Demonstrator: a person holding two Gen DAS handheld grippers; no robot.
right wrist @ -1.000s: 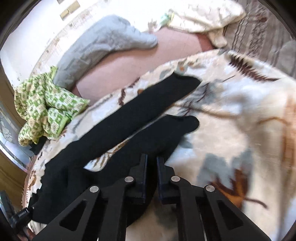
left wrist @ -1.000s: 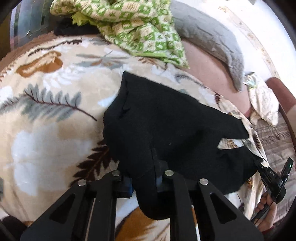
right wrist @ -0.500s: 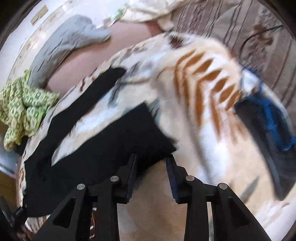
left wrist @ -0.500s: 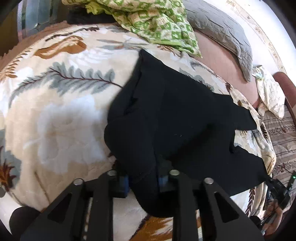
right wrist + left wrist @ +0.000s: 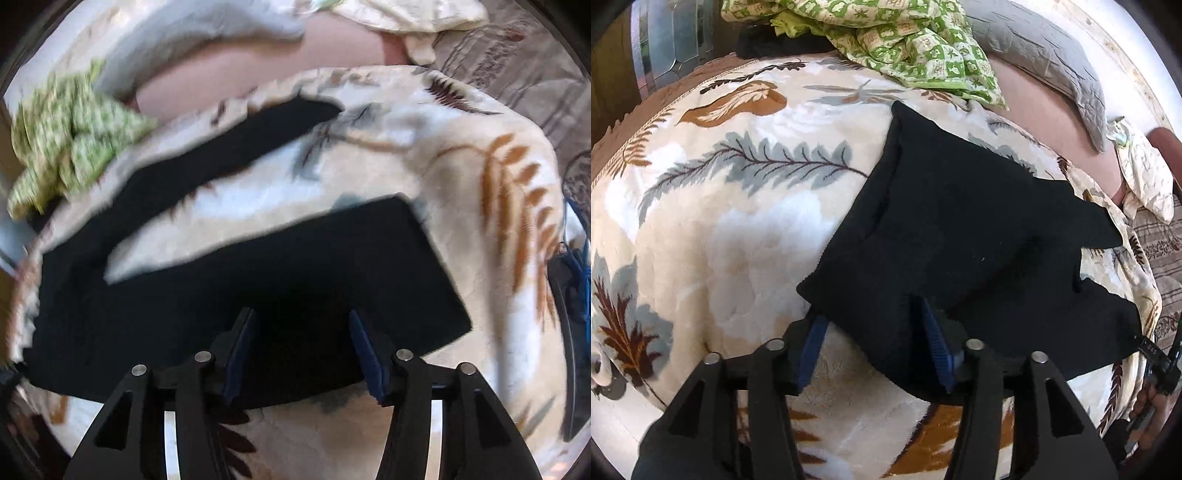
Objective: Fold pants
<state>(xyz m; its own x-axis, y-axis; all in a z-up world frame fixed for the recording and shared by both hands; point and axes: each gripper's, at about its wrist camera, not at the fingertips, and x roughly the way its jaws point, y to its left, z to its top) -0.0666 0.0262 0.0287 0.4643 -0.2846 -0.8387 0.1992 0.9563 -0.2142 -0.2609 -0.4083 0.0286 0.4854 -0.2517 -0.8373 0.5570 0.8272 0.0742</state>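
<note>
Black pants lie spread on a leaf-patterned blanket. In the left wrist view the waist end is near and the legs run to the right. My left gripper is open, its blue-padded jaws apart on either side of a fold of the waist fabric. In the right wrist view the pants show two legs, one far and one near. My right gripper is open, jaws wide apart over the near leg's end. The right wrist view is blurred.
A green checked cloth and a grey pillow lie at the far side of the bed. A cream cloth lies at the right. A dark bag with blue cord sits beyond the blanket's right edge.
Both grippers have opened: the left let go of the waist fabric, the right let go of the near leg. The near leg now lies flat, apart from the far leg.
</note>
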